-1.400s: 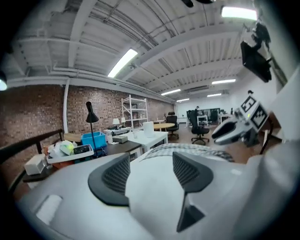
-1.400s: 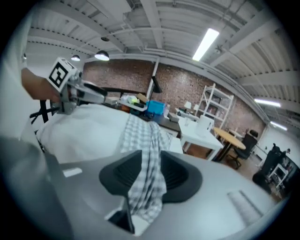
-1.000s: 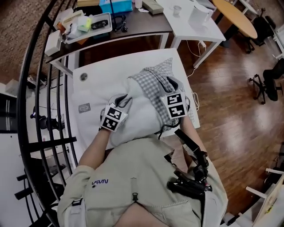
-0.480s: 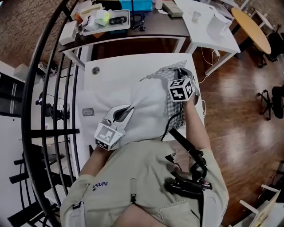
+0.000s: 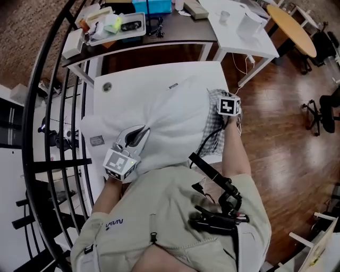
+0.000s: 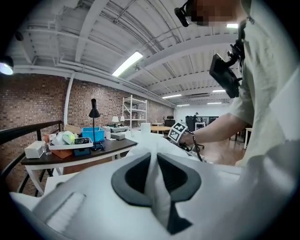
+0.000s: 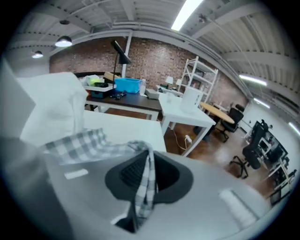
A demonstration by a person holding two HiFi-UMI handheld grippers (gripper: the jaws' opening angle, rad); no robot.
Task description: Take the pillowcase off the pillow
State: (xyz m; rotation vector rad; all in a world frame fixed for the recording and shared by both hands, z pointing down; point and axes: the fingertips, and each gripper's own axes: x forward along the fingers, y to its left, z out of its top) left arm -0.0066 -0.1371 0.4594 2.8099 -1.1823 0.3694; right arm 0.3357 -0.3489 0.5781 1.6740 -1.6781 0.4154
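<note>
The left tongs (image 6: 153, 174) had just been closing and were clamped on a fold of plain white cloth, a pinch of the pillow (image 5: 170, 117) at its near left corner, with the cloth standing up between the dark pads. The right tongs (image 7: 149, 174) had also just been closing and were nipped tight on a strip of the checked pillowcase (image 7: 79, 143), which ran up between the pads and away to the left toward the pillow. From the head view, the left tongs lay at the near left of the pillow and the right tongs were out past its right end, close to the right edge of the white table (image 5: 138, 77). The pillow lay almost wholly bare across that table, and the pillowcase showed only as a narrow bunched band at the pillow's right end; whether it was around that end or merely beside it could not be told. Beyond the white table stood a dark table (image 5: 175, 32) with a white tray (image 5: 114, 26) of small things and a blue box (image 5: 154, 5). A black railing (image 5: 48, 106) curved along the left, and a wooden floor (image 5: 276, 133) spread to the right.
</note>
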